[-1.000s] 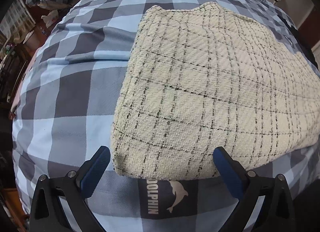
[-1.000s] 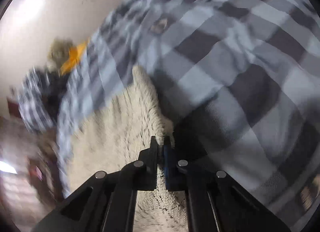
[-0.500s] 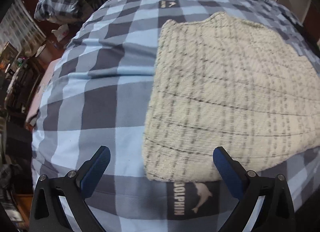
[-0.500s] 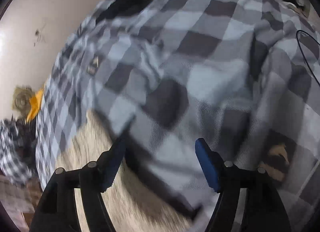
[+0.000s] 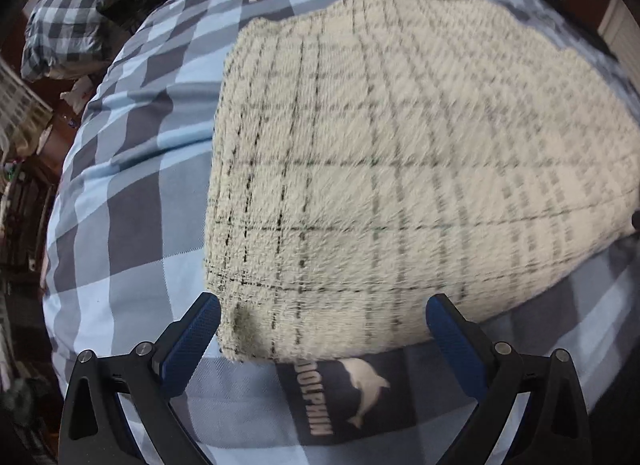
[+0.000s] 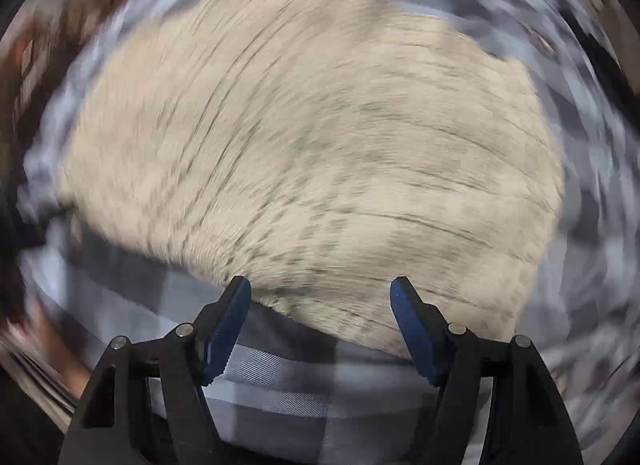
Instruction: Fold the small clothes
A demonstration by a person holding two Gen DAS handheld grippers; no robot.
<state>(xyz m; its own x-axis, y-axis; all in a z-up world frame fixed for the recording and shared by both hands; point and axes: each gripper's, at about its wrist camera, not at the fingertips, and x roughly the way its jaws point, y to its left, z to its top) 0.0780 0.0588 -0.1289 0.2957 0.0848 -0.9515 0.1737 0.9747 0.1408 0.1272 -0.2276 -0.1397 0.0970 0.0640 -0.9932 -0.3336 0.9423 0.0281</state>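
Observation:
A cream knitted garment with thin black check lines lies flat on the blue and grey checked bed cover. My left gripper is open and empty, its blue pads on either side of the garment's near edge. In the right wrist view the same garment fills the middle, heavily blurred. My right gripper is open and empty at the garment's near edge.
A dark patch with a white dolphin logo lies on the cover just in front of the left gripper. A checked pillow and clutter sit at the far left. The bed's left edge drops to a dim floor.
My right gripper was shut a second ago, opened, and has swung round to face the garment. My left gripper stayed open and shifted closer to the garment's near edge.

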